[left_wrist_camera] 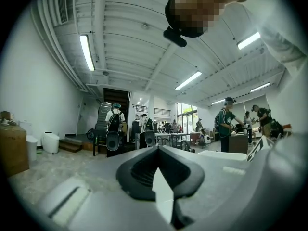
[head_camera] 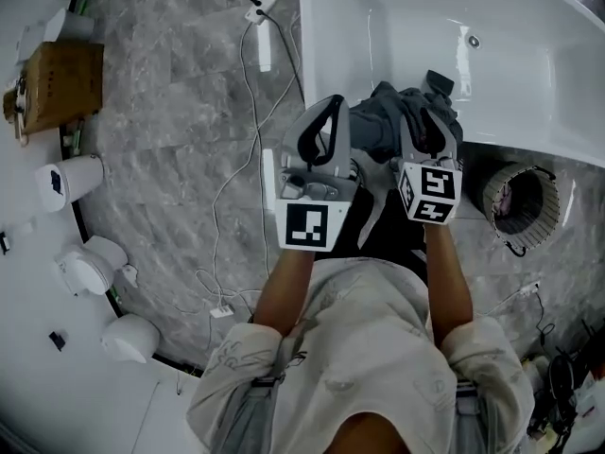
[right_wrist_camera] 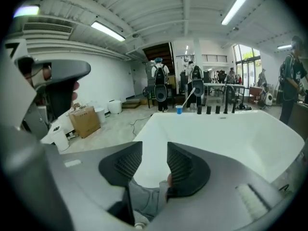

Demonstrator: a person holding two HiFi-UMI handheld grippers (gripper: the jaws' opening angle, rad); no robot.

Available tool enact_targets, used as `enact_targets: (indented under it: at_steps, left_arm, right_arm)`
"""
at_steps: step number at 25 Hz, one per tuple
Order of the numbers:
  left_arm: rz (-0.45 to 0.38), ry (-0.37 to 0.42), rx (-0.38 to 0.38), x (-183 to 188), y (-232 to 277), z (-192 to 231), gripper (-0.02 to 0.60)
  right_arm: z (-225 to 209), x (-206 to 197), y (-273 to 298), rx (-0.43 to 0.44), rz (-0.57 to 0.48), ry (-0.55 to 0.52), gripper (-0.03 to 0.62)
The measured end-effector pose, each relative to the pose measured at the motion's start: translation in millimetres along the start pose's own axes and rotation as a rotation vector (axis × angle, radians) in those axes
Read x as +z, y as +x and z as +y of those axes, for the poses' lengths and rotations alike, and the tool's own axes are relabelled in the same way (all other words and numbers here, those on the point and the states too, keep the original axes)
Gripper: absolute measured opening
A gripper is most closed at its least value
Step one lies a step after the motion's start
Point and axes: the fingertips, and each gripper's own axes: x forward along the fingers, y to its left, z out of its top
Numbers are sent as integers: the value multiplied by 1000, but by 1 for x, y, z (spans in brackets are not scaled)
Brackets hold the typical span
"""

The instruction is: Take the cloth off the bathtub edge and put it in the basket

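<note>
The grey cloth (head_camera: pixel 380 123) lies bunched on the bathtub (head_camera: pixel 416 26) edge. The right tool (right_wrist_camera: pixel 154 153) is over it with jaws a little apart; the cloth sits low between them and seems not pinched. The left tool (left_wrist_camera: pixel 156 153), just beside, is closed and empty. The basket (head_camera: pixel 491 190) stands on the floor nearby.

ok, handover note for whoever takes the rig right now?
Left gripper: jaws together, empty, just left of the cloth in the head view.
Right gripper: jaws apart, not clamped. The cloth shows low between them.
Cloth: grey, bunched on the near edge of the bathtub.
Basket: on the floor, right of the cloth, beside the tub.
Done: grippers brought to the cloth, nothing moved.
Left: close on the cloth, lift it off, drop it in the basket.
</note>
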Motion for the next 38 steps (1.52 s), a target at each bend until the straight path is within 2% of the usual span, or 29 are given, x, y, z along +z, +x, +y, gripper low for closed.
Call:
enact_targets:
  at_steps: [2,3,5,7,10,12,16,21,24,30,35,37,38]
  left_arm:
    - [12,-5,6,-11,0,0,-2]
    - [17,-6,6,-17,0,0,-2]
    - [33,-9,6,-28,-1,-2,-2]
    - [54,-19,9,-40,-2,-1,-2]
    - [78,-39,20,-54,-3,3,-2]
    - [96,-42,14,-64,-4,2,-2]
    - [126,-51,3,-84,-3,-4,-2]
    - [153,-74,14,-102,-1,-3,-2]
    - [152,-97,26,-106,2,-2,-2]
    - [169,-100,14,-115,6,-5,-2]
    - [165,-106,10,-113,8,-3,-2]
    - [169,-100,8,-112,6,2,-2]
    - [170,-98,11,-111,5,5,-2]
  right_arm:
    - [-1,-25,12,13,46,42,202]
    - [-3,-36,17,17,67,66,256]
    - [-9,-58,26,11,112,97,299]
    - [-15,-81,35,-1,171,93,393]
    - [-17,-115,51,-8,267,85,501]
    - [-20,-136,62,-18,323,85,549]
    - [-31,-176,77,-43,435,74,588]
    - [-42,-218,88,-60,553,71,588]
    - [-45,-240,91,-78,617,33,589]
    - [-46,-242,93,-73,659,-15,578]
    - [-35,-233,93,-20,645,-62,415]
    - [-28,-227,93,-23,626,-61,282]
    - [-25,-225,93,-26,619,-63,237]
